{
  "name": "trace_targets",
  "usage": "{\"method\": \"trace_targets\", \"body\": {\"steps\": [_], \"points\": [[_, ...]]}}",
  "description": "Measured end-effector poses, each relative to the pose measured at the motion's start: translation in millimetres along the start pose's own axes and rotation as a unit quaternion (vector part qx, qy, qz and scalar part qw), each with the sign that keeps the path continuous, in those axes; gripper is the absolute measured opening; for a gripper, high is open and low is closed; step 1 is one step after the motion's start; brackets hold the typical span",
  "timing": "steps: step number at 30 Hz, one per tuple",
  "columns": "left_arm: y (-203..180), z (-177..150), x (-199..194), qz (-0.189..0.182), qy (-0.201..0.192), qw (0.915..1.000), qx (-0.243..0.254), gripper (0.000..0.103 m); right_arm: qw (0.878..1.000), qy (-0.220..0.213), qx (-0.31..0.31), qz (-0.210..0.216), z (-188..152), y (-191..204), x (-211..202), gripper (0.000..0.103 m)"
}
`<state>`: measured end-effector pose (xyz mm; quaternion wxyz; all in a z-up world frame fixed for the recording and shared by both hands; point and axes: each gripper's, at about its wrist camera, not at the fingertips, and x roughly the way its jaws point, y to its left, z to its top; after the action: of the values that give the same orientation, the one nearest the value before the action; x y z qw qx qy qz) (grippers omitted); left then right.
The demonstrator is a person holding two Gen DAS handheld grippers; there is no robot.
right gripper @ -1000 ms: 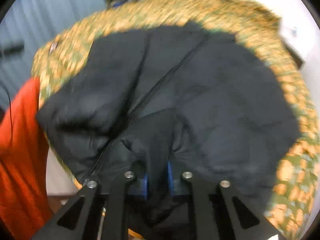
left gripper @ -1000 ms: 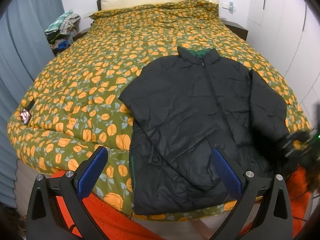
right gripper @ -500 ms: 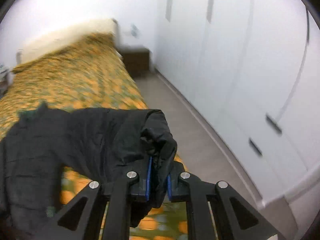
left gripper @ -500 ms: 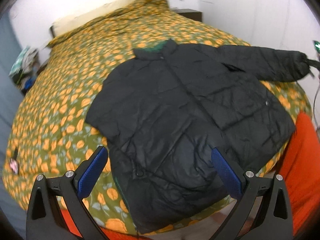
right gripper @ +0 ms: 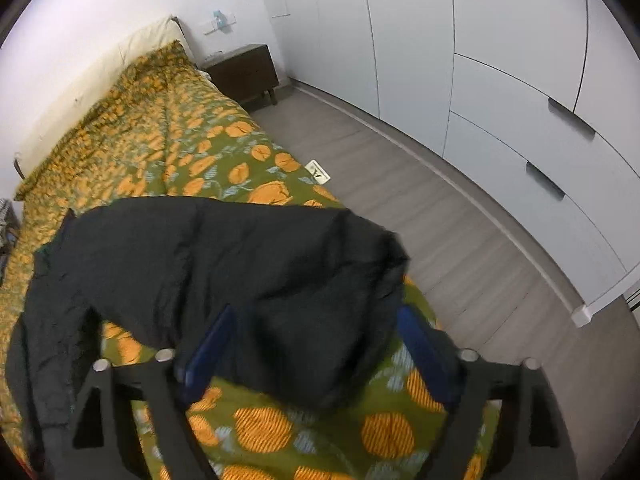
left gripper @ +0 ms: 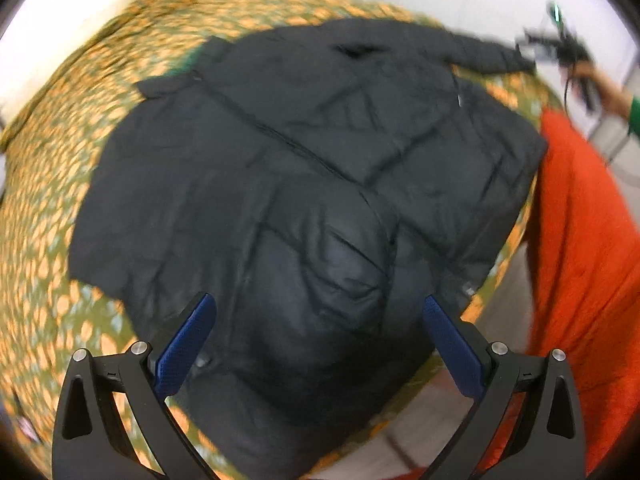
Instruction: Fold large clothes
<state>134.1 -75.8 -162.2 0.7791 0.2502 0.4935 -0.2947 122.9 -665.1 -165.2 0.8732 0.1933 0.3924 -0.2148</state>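
Note:
A black puffer jacket (left gripper: 304, 168) lies front up on the floral bed cover (left gripper: 48, 184), hem toward me. My left gripper (left gripper: 316, 332) is open and empty, hovering over the jacket's lower front. One sleeve (right gripper: 248, 264) is stretched out sideways across the bed's edge. My right gripper (right gripper: 316, 344) is open, its blue pads on either side of the sleeve's cuff end, which lies loose on the cover. In the left wrist view the right gripper (left gripper: 556, 50) shows far right at the sleeve's end.
An orange blanket (left gripper: 584, 264) hangs at the bed's foot. White wardrobes (right gripper: 500, 80) line the wall past a strip of wooden floor (right gripper: 460, 220). A dark nightstand (right gripper: 244, 72) stands beside the pillow (right gripper: 100, 80).
My right gripper has opened and let go of the sleeve cuff, now laid out sideways on the bed. My left gripper has swung closer over the jacket's lower front.

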Motion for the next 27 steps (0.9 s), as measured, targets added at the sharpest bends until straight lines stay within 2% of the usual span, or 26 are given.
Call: {"method": "trace_targets", "body": {"steps": [4, 5, 6, 7, 9, 12, 15, 17, 20, 22, 24, 25, 27], "points": [[-14.3, 2.5, 49.5, 0.029, 0.039, 0.9976, 0.05, 0.102, 0.999, -0.033, -0.01, 0.0, -6.8, 19.1, -35.3, 0.086], [-12.4, 2.3, 55.5, 0.027, 0.042, 0.9975, 0.049, 0.095, 0.999, -0.038, -0.016, 0.004, -8.0, 27.6, -42.1, 0.086], [-8.2, 2.2, 58.8, 0.019, 0.043, 0.9982, 0.039, 0.079, 0.998, -0.047, -0.028, 0.011, -11.6, 36.8, -53.8, 0.086], [-1.9, 2.8, 57.9, 0.008, 0.04, 0.9989, 0.022, 0.072, 0.997, -0.056, -0.043, 0.019, -16.8, 45.6, -68.7, 0.086], [12.7, 4.3, 47.6, -0.008, 0.029, 0.9994, -0.016, 0.034, 0.994, -0.073, -0.08, 0.031, -26.4, 68.8, -91.2, 0.086], [40.9, 3.1, 13.8, -0.006, 0.0, 0.9971, -0.075, 0.021, 0.984, -0.104, -0.141, 0.043, -42.8, 110.2, -119.2, 0.086], [81.1, -4.3, -44.8, 0.027, -0.054, 0.9872, -0.148, 0.019, 0.971, -0.135, -0.189, 0.048, -56.6, 151.3, -140.4, 0.086], [113.4, -17.0, -86.3, 0.075, -0.087, 0.9734, -0.198, 0.018, 0.964, -0.154, -0.211, 0.056, -65.5, 174.9, -155.6, 0.086], [173.3, -51.2, -140.7, 0.16, -0.122, 0.9378, -0.283, 0.016, 0.953, -0.17, -0.237, 0.083, -75.3, 207.5, -169.0, 0.086], [214.7, -78.2, -158.1, 0.205, -0.124, 0.911, -0.336, 0.016, 0.948, -0.172, -0.248, 0.101, -80.4, 224.6, -174.1, 0.086], [254.3, -111.4, -165.6, 0.246, -0.116, 0.879, -0.391, 0.016, 0.944, -0.174, -0.257, 0.111, -85.3, 235.9, -177.1, 0.086], [276.6, -131.4, -164.7, 0.274, -0.105, 0.859, -0.42, 0.016, 0.942, -0.173, -0.262, 0.116, -86.5, 242.8, -177.0, 0.086], [309.7, -164.6, -156.5, 0.298, -0.086, 0.8288, -0.466, 0.015, 0.941, -0.17, -0.267, 0.124, -89.0, 250.8, -177.4, 0.086]]}}
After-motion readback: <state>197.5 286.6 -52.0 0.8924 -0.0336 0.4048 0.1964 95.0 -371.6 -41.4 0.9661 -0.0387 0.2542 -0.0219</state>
